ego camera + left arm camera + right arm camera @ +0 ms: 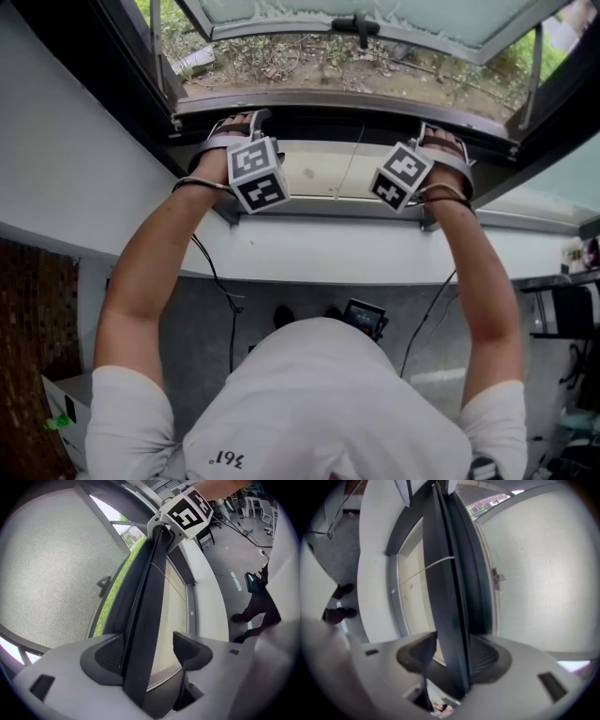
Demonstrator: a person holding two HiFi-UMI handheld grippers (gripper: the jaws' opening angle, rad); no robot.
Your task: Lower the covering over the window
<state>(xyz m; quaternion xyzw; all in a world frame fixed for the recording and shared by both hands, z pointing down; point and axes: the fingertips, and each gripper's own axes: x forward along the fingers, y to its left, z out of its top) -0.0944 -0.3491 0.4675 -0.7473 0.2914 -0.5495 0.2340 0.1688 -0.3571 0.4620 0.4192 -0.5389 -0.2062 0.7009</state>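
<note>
We take the rail [337, 125] of the covering at both ends, across the open window, for a level pull: left gripper [151, 652] jaws loosely astride it, right gripper [449, 657] jaws closed on it.

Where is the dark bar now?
Head view, top centre: the bar runs just beyond the white sill, between the jaws of left gripper and right gripper.

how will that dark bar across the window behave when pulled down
Probably stiff: the dark bar runs straight, with no sag. Likely light, being slim. It may slip in the left hand-held gripper, whose jaws stand wider than it.
</note>
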